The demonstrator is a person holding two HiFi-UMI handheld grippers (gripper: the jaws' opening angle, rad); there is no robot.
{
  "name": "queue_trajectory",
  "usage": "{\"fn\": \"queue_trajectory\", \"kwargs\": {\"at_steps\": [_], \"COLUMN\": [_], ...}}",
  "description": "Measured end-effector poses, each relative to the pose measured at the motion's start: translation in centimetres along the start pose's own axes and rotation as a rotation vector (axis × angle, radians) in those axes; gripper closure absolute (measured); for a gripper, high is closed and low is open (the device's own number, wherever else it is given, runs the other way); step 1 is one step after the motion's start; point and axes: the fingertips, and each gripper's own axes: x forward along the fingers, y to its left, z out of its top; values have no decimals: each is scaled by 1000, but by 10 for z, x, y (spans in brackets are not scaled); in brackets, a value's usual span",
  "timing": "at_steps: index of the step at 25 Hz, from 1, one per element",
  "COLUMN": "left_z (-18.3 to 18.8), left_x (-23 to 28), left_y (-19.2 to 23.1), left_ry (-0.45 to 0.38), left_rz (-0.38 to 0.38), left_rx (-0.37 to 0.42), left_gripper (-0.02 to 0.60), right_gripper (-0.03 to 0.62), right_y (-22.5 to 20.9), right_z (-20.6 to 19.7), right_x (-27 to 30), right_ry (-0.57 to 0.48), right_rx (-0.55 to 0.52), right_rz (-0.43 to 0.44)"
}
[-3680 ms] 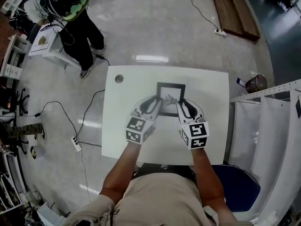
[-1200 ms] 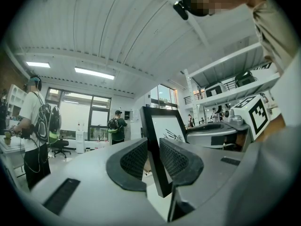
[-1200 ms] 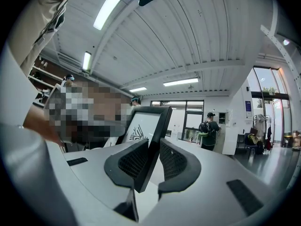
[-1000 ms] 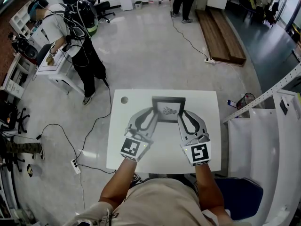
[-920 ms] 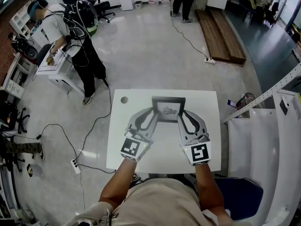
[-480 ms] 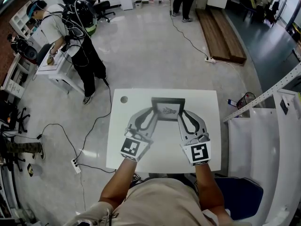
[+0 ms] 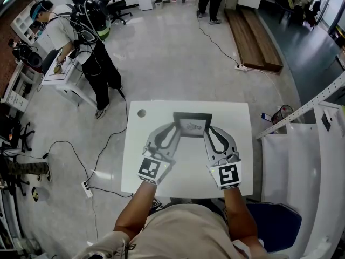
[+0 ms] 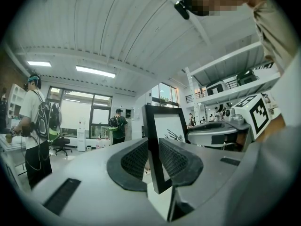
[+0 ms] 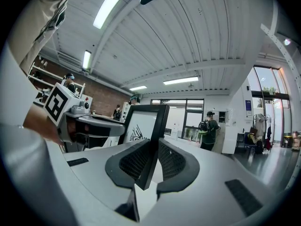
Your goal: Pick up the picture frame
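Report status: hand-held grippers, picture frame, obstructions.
Left hand-held gripper and right hand-held gripper both shut on the picture frame, one per side edge; left jaws just closed further. Frame upright over white table. Nothing in the way.

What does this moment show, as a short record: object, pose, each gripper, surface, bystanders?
object: picture frame, black border, white print
pose: upright, one side edge in each gripper
left gripper: shut on the frame's left edge
right gripper: shut on the frame's right edge
surface: white table; whether the frame touches it is unclear
bystanders: person with backpack, standing beyond the table
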Motion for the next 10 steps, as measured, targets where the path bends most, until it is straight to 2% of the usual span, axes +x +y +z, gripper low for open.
{"fn": "queue_trajectory", "kwargs": {"at_steps": [10], "left_z": [-3], "left_x": [1], "left_y": [5], "left_ry": [10], "left_rz": [4], "left_rx": [-12], "left_gripper": [506], "right_gripper": [528], "right_y": [1], "right_z": [-3], "right_x": [4], "right_ry": [15], "right_rx": [5], "right_rz": [0]}}
